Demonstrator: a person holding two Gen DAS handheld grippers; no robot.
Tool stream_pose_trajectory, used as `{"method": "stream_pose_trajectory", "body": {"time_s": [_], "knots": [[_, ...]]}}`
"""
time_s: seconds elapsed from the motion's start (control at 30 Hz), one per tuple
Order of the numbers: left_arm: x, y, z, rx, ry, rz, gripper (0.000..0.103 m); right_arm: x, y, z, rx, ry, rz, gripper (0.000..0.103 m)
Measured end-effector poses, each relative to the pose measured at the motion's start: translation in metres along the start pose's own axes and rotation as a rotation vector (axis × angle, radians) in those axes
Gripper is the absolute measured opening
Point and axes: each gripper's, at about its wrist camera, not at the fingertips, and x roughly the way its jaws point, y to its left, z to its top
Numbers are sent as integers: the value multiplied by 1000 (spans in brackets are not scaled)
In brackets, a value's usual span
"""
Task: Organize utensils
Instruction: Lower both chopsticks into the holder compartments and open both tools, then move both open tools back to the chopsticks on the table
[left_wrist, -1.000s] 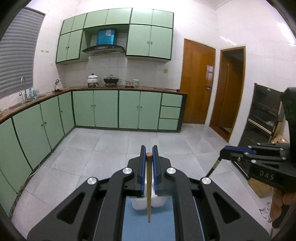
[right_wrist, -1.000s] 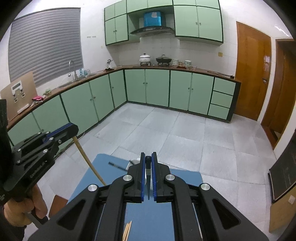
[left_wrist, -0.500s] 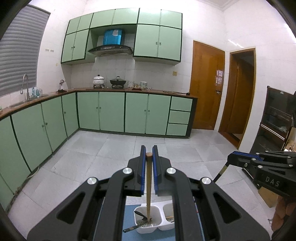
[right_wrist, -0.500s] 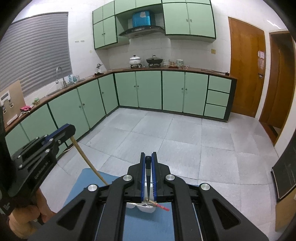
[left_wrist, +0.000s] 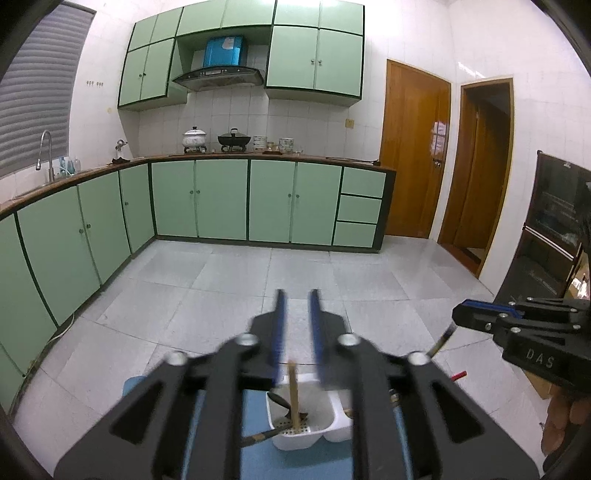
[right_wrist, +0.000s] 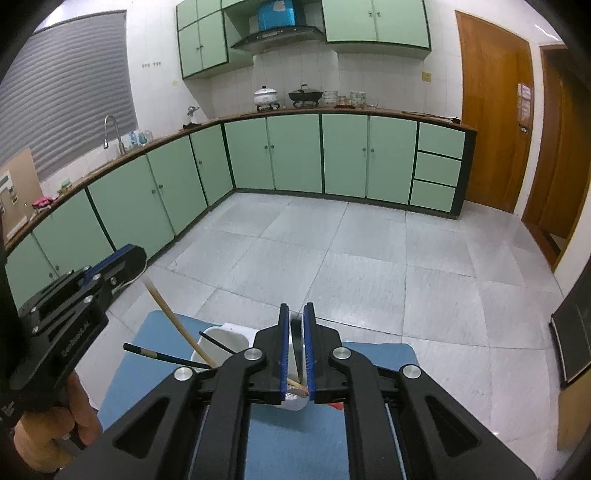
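Left wrist: left hand-held gripper (left_wrist: 295, 325) parted, clear of wooden chopstick (left_wrist: 293, 393) upright in white caddy (left_wrist: 314, 432)

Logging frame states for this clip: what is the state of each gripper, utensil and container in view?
Left gripper: open, empty.
Wooden chopstick: released, leaning in the caddy's left compartment.
Right gripper: shut on a dark utensil.
Dark utensil: held tilted, above the caddy.
White utensil caddy: upright on the blue mat, partly filled.
Black spoon: resting in the left compartment.
Blue mat: flat under the caddy.
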Motion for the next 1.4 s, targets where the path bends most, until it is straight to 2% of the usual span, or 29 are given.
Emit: {"method": "stream_pose_trajectory", "body": {"time_s": [0.03,0.4,0.47,0.57,0.67,0.77,0.83,0.9,1.03,1.07,1.17,1.3,1.4], "knots": [[-5,1,1,-1,-6,5,31,-3,-1,0,0,-4,-2,11],[-72,8,13,41,-38,9,41,-67,-3,-5,-6,-71,-9,12],[-92,8,8,59,-31,9,41,-82,0,-9,-8,-86,2,12],[-122,9,-7,70,-29,14,53,-111,4,-22,-15,-115,27,13],[-158,11,-33,70,-8,-4,54,-140,8,-47,-13,-144,50,17],[-191,15,-66,58,-1,-10,57,-163,9,-85,-12,-164,62,21],[-215,21,-94,34,-2,-9,64,-176,11,-123,-11,-172,63,26],[-238,25,-128,9,6,-8,65,-183,13,-163,-3,-164,65,29],[-267,26,-196,-46,37,13,71,-191,24,-257,2,-136,56,36],[-273,25,-212,-52,43,21,72,-190,26,-288,20,-119,50,37],[-285,20,-263,-81,72,35,80,-181,38,-352,20,-58,32,38],[-293,3,-317,-76,131,36,86,-170,57,-405,5,4,16,38],[-295,-6,-341,-55,169,27,86,-160,72,-429,11,55,38,38]]}}
